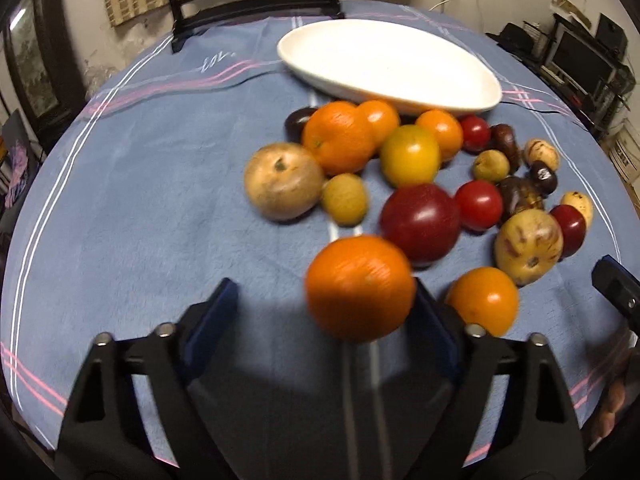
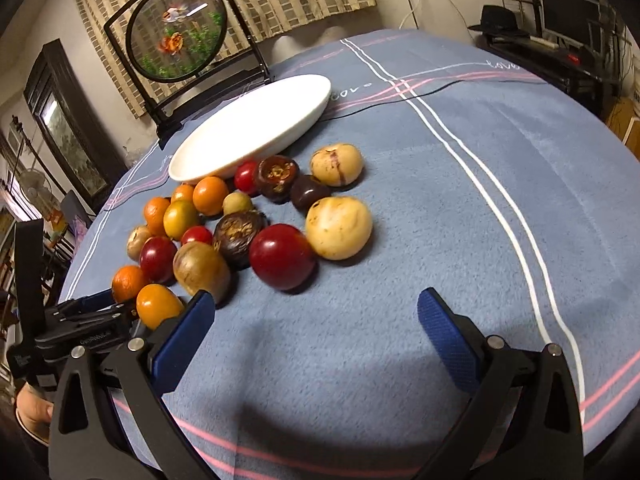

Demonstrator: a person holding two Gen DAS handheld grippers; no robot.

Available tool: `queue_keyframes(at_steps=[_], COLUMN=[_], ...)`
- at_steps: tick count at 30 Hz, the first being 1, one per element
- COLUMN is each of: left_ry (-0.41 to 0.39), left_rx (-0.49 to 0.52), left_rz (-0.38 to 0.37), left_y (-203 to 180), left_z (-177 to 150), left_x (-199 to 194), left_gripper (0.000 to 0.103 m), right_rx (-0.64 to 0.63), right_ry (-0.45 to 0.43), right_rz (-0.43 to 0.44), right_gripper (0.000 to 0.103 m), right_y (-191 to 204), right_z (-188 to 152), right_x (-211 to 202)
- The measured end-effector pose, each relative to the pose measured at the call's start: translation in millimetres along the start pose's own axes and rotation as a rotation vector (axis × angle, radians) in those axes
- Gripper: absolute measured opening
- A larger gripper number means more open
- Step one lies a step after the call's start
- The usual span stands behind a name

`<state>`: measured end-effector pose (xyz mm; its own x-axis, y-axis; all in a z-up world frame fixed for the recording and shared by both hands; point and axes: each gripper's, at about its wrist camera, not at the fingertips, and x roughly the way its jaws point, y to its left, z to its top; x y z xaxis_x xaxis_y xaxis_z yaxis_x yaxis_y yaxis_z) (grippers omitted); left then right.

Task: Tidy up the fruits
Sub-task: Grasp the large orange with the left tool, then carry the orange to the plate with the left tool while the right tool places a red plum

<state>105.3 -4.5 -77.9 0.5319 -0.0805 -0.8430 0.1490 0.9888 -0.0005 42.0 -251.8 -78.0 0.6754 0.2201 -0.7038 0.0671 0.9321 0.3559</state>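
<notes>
1. Left wrist view: the left gripper (image 1: 324, 304) is spread wide. An orange (image 1: 359, 287) is seen between its fingers, against the right pad (image 1: 434, 320), well clear of the left pad; whether it is truly touched cannot be told.

2. Right wrist view: the right gripper (image 2: 318, 330) is held wide open, nothing between its pads, over the blue tablecloth (image 2: 440, 200). The fruit heap lies beside the white oval dish (image 2: 256, 120).

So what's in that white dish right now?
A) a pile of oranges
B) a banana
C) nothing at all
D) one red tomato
C: the white dish shows only its bare inside in both views, while all the fruit, such as the nearest orange, lies on the blue cloth.
</notes>
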Motion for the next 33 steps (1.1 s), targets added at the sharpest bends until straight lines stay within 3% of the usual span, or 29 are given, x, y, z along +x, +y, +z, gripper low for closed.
queue_keyframes(at_steps=[3, 7, 11, 13, 18, 22, 25, 27, 29, 33], left_ry=[-0.013, -0.013, -0.017, -0.019, -0.024, -0.025, -0.023, -0.023, -0.024, -0.026], left_rx=[0.024, 0.055, 0.052, 0.045, 0.040, 0.034, 0.025, 0.020, 0.020, 0.019], left_rz=[-0.044, -0.056, -0.065, -0.073, -0.080, -0.086, -0.090, -0.096, -0.097, -0.096], left_y=[-6, -9, -6, -5, -2, -1, 0, 0, 0, 0], left_z=[2, -2, -7, -9, -12, -13, -14, -14, -15, -16], left_x=[-3, -10, -12, -13, -14, -14, -14, -14, -14, -14], left_gripper=[0.046, 0.046, 0.046, 0.046, 0.046, 0.046, 0.046, 0.046, 0.046, 0.046], right_rx=[-0.025, -0.144, -0.360, -0.413, -0.454, -0.491, -0.462, -0.435, -0.414, -0.419], right_ry=[0.005, -0.002, 0.066, 0.077, 0.103, 0.144, 0.200, 0.202, 0.202, 0.198], right_rz=[0.003, -0.079, -0.272, -0.315, -0.234, -0.106, -0.078, -0.066, -0.060, -0.065], right_gripper=[0.102, 0.102, 0.102, 0.102, 0.102, 0.077, 0.057, 0.056, 0.049, 0.048], right_y=[-1, 1, 8, 9, 17, 34, 37, 35, 36, 43], right_z=[5, 11, 15, 15, 11, 5, 7, 11, 18, 24], right_x=[-1, -4, 10, 13, 10, 11, 24, 27, 30, 39])
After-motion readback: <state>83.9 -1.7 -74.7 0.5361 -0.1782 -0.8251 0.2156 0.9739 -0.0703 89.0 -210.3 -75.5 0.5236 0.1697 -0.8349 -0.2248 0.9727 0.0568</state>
